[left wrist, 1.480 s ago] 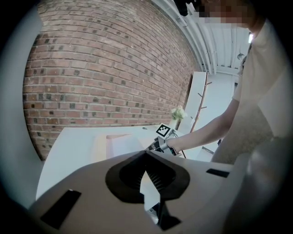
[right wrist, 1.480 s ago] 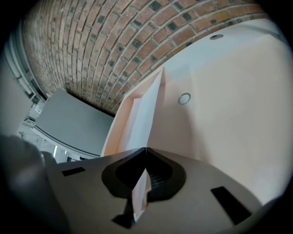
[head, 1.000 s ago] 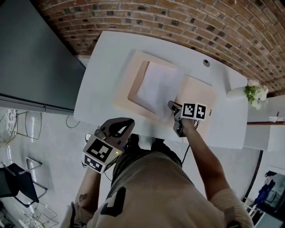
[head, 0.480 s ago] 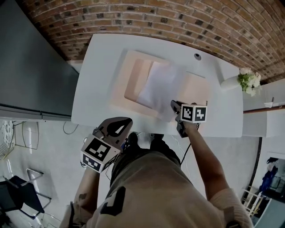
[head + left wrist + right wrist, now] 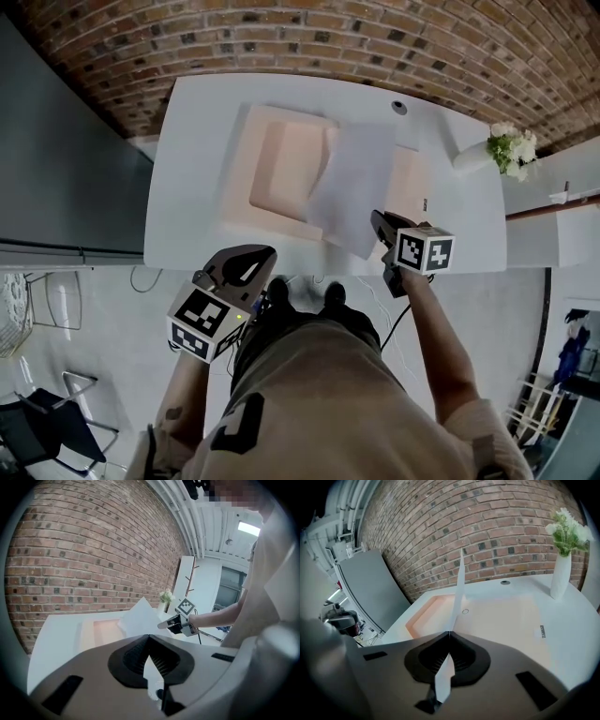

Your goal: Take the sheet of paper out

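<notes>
Right gripper (image 5: pixel 449 632) jaws are closed on the paper (image 5: pixel 459 588) edge; the sheet stands ahead of the jaws, over the peach tray (image 5: pixel 281 169) on the white counter (image 5: pixel 192 187). Left gripper (image 5: pixel 149 637) jaws are closed and empty. A brick wall (image 5: pixel 281 37) stands beyond the counter.

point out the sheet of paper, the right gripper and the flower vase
sheet of paper (image 5: pixel 354 187), head view, middle of the sheet
right gripper (image 5: pixel 379 221), head view, between its fingertips at the sheet's edge
flower vase (image 5: pixel 560 581), right gripper view, white body of the vase
</notes>
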`<state>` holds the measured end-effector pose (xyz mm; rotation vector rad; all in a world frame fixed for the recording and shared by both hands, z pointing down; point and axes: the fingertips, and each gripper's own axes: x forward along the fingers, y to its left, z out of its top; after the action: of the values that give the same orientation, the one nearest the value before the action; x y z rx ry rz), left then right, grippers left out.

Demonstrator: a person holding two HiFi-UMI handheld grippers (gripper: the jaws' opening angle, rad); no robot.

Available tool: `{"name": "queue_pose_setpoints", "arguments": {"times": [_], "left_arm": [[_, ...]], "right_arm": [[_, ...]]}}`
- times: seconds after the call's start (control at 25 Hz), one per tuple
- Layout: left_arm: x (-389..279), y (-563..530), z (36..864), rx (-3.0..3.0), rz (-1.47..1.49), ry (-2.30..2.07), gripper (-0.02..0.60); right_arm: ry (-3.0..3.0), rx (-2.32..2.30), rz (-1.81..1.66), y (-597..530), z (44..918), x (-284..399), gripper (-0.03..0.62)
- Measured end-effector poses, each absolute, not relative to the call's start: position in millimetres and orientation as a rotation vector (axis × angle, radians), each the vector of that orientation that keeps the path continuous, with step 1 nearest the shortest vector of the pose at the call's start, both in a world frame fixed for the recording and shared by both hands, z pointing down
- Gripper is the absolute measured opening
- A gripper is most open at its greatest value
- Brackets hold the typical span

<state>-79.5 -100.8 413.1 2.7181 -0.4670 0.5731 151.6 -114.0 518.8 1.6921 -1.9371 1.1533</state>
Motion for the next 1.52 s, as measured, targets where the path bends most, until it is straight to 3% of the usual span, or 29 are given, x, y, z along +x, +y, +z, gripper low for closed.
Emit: {"name": "queue_pose_setpoints", "arguments": {"times": [1.2,1.52], "left_arm": [[76,-29,378,2.776,0.619,-0.52,0.014],[87,-7,370,2.753,0.597,-0.624,0.014]], "right_arm": [[-2.359,1.545,0.965,-28,414,236,0.023],[-2.464,1.428,1.006,0,403,234,0.023]]}}
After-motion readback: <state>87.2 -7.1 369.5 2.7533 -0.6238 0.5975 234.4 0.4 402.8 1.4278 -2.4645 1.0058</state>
